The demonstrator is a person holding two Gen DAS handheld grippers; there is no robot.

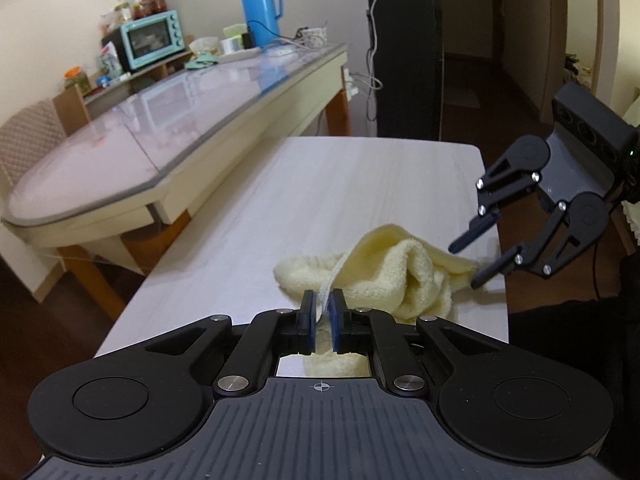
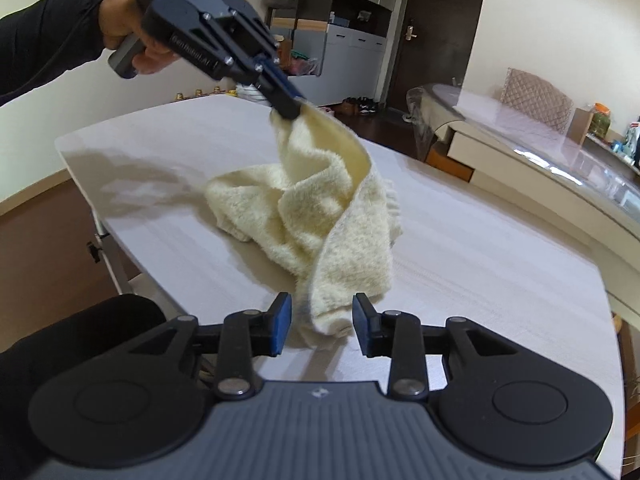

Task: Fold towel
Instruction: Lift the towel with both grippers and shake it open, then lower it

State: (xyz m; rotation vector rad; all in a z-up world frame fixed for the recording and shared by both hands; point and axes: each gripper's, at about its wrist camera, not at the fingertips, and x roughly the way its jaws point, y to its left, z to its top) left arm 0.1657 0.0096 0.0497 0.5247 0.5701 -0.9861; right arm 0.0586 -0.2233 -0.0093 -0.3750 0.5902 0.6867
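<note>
Right tongs (image 2: 322, 326): spread wide, blue pads either side of the towel's near end, neither pad seen pressing on the cloth. From the left wrist view the same tongs (image 1: 464, 262) hang open at the right edge of the counter, the lower fingertip right by a thin flap of towel.
Left tongs (image 1: 323, 316): pinched narrow on a thin pale edge of the towel, cloth caught between the blue pads. In the right wrist view these tongs (image 2: 290, 110) hold a corner up off the counter, and the cloth drapes down from there.
Towel (image 2: 320, 216): cream terry, bunched and twisted, one corner lifted by the left tongs, the rest slumped on the counter; its rolled near end lies at the counter's near edge between the right tongs' fingers. In the left wrist view the towel (image 1: 392, 276) sits crumpled toward the near right corner.
Counter (image 2: 480, 264): pale wood-grain top with rounded corners, bare apart from the towel; a shadow falls on its far left part.
Hand (image 2: 128, 36): grips the left tool's handle, black sleeve (image 2: 44, 32) behind it, above the far left corner of the counter.
Beyond the counter, left wrist view: a long glass-topped table (image 1: 160, 120) just beside its left edge, carrying a mint toaster oven (image 1: 154, 40) and a blue thermos (image 1: 258, 4); a black cabinet (image 1: 404, 52) past the far edge.
</note>
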